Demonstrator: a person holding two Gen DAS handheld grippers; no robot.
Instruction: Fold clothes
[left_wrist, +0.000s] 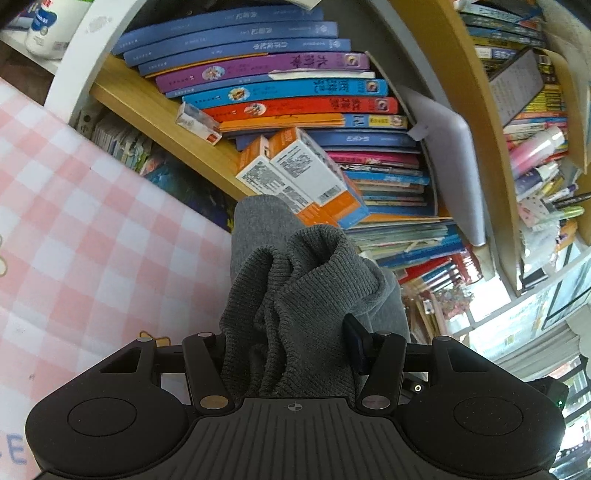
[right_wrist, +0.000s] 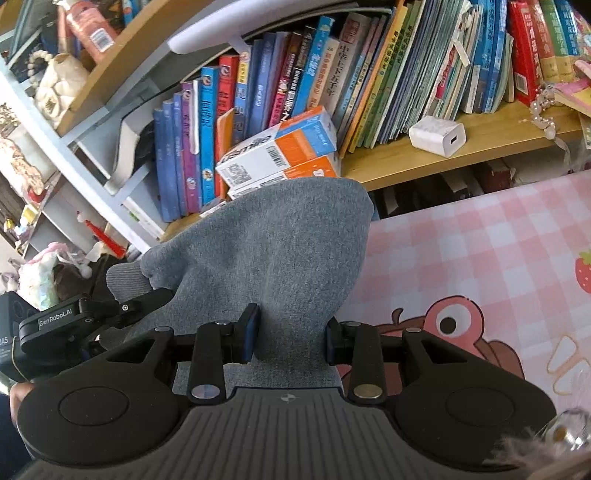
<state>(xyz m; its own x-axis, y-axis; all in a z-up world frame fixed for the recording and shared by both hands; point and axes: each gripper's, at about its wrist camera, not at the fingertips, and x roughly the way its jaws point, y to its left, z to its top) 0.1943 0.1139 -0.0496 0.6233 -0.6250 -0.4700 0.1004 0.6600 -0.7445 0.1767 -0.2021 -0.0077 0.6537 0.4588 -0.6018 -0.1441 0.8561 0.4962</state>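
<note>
While both grippers are lifted off the pink checkered tablecloth (right_wrist: 480, 240), the grey sweatshirt (right_wrist: 266, 251) hangs between them in front of the bookshelf (right_wrist: 461, 155). Left gripper (left_wrist: 291, 354) is clamped on the bunched ribbed knit cuff (left_wrist: 303, 280), pretty chunky texture. Right gripper (right_wrist: 291, 336) pinches a smooth fleecy panel fanning out ahead. The garment's long axis runs straight away from each camera.

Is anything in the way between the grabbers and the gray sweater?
No. Both already hold the gray sweater: the left gripper pinches its ribbed edge, the right gripper its smooth fabric. Beyond it, orange boxes sit on the bookshelf, beside the pink checkered mat.
</note>
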